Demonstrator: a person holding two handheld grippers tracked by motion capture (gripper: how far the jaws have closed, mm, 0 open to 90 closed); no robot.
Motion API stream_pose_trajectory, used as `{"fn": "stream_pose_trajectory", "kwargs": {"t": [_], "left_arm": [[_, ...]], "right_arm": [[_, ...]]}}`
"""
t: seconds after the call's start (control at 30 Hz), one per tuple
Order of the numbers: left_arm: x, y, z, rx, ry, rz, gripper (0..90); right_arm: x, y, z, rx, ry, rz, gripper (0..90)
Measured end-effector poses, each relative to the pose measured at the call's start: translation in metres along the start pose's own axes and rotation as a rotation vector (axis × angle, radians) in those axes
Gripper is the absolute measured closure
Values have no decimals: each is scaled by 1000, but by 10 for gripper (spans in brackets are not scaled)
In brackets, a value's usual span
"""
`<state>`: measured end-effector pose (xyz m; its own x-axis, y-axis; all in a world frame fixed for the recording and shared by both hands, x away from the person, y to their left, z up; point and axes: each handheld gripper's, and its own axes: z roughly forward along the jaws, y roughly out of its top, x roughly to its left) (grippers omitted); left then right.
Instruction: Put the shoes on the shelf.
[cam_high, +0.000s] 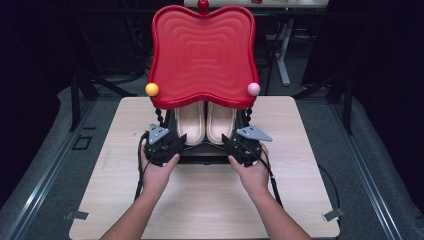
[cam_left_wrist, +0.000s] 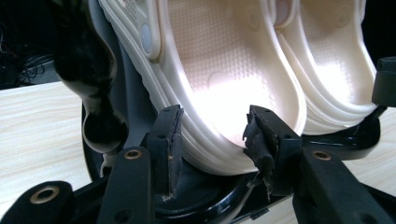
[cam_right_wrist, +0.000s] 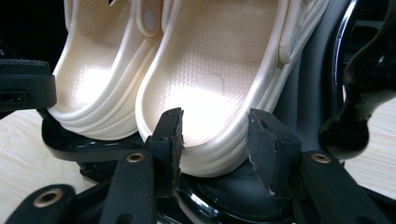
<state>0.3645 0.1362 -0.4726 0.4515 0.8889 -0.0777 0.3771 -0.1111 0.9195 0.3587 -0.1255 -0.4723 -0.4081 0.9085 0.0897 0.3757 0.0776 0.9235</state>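
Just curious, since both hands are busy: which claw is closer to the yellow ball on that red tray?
The left. The left claw sits below the yellow ball, on the same side of the red tray. The right claw is across by the other shoe, under the pink ball.

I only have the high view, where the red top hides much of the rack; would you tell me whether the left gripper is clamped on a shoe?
Observer: No. In the left gripper view the left gripper is open, its fingers standing either side of the left-hand shoe at its heel.
Operator: Thank you. Is the right gripper the same?
Observer: Yes. The right gripper is open too, with the heel of the right-hand shoe between its fingers.
Operator: What do the heels rest on?
Observer: A glossy black base with a raised lip, heels lowest.
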Motion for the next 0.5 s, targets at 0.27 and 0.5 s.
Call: {"fn": "stream_pose_trajectory", "kwargs": {"t": [0.27, 0.5], "left_arm": [[0, 1, 6, 7, 3, 3, 588], [1, 4, 7, 19, 5, -3, 622]], "right_arm": [[-3, -1, 6, -4, -6, 23, 550], [-4, -1, 9, -10, -7, 17, 596]]}}
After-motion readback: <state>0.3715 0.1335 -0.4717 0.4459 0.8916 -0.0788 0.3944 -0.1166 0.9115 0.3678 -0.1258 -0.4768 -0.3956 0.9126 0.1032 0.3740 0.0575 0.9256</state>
